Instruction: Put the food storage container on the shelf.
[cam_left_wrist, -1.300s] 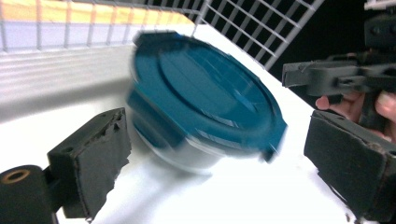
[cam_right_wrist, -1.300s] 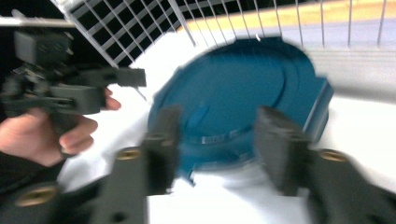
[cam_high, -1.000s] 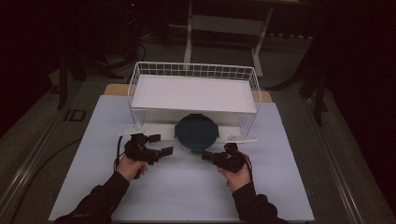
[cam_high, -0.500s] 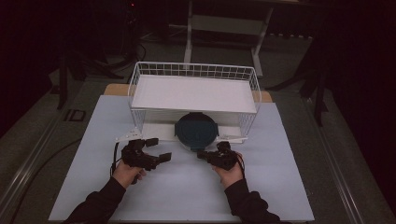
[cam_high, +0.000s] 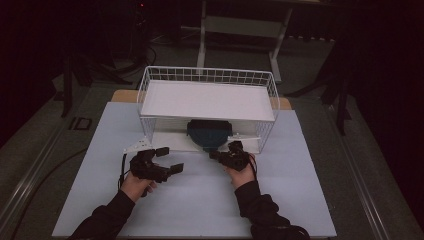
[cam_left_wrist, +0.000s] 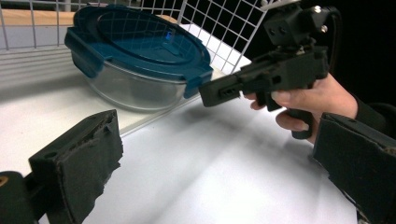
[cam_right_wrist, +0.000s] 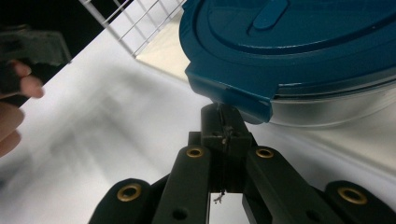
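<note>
On the white worktop (cam_high: 200, 200) the wire basket (cam_high: 207, 100) shelters the lidded bowl (cam_high: 210, 134) at its front. My right gripper (cam_right_wrist: 224, 122), jaws together, noses under the bowl's lid tab; my left gripper (cam_high: 167, 161) waits beside the bowl, jaws apart.

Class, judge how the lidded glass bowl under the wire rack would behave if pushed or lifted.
The bowl looks like thick clear glass, so probably heavy for its size and breakable if dropped. Its broad, low shape suggests it would slide, not tip, on the smooth table. The blue lid has clip tabs, so it likely stays on.
</note>
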